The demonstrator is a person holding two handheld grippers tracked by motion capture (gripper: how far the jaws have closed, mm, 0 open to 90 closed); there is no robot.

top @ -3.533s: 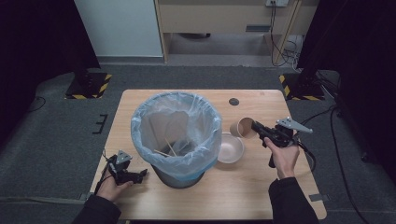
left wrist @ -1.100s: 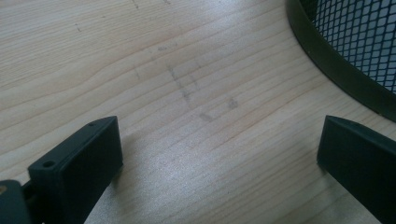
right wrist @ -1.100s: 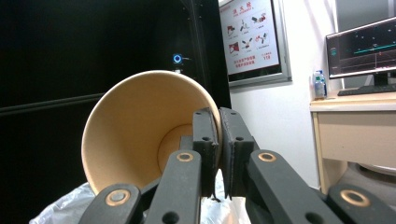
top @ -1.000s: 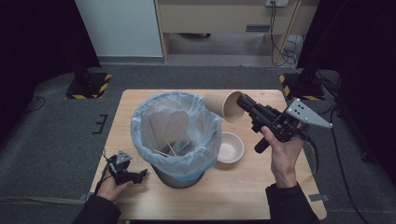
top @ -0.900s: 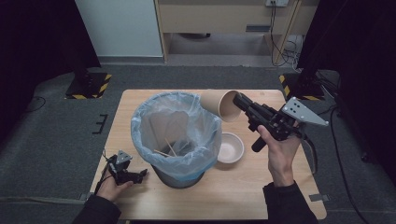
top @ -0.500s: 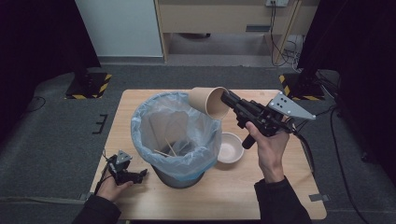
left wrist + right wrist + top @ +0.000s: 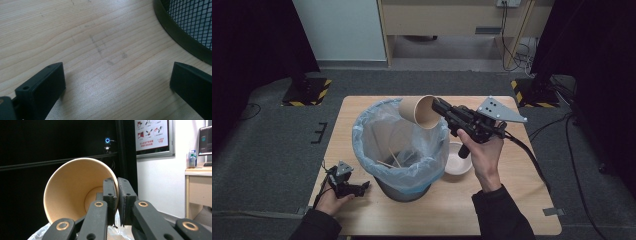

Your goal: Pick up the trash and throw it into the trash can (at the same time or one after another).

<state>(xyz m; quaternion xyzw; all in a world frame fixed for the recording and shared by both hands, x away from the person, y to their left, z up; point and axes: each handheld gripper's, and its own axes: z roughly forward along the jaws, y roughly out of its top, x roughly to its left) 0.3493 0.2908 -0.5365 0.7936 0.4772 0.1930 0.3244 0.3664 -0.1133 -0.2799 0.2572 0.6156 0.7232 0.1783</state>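
A brown paper cup (image 7: pixel 418 111) hangs on its side in the air over the far right rim of the waste bin (image 7: pixel 404 186), mouth turned toward my right gripper (image 7: pixel 436 106). That gripper is shut on the cup's rim wall, one jaw inside the cup (image 7: pixel 72 195) and one outside, as the right gripper view (image 7: pixel 117 192) shows. The bin is lined with a pale blue plastic bag (image 7: pixel 367 131) and holds thin wooden sticks (image 7: pixel 393 159). My left gripper (image 7: pixel 357 187) rests low on the table at the bin's front left, open and empty (image 7: pixel 117 75).
A white bowl (image 7: pixel 458 160) sits on the wooden table (image 7: pixel 512 200) just right of the bin, under my right wrist. The bin's black mesh base (image 7: pixel 190 25) lies close to the left gripper's right jaw. Dark floor surrounds the table.
My right gripper has lifted the cup off the table beside the bowl and carried it left, until it hangs over the bin's rim. The left hand has stayed put.
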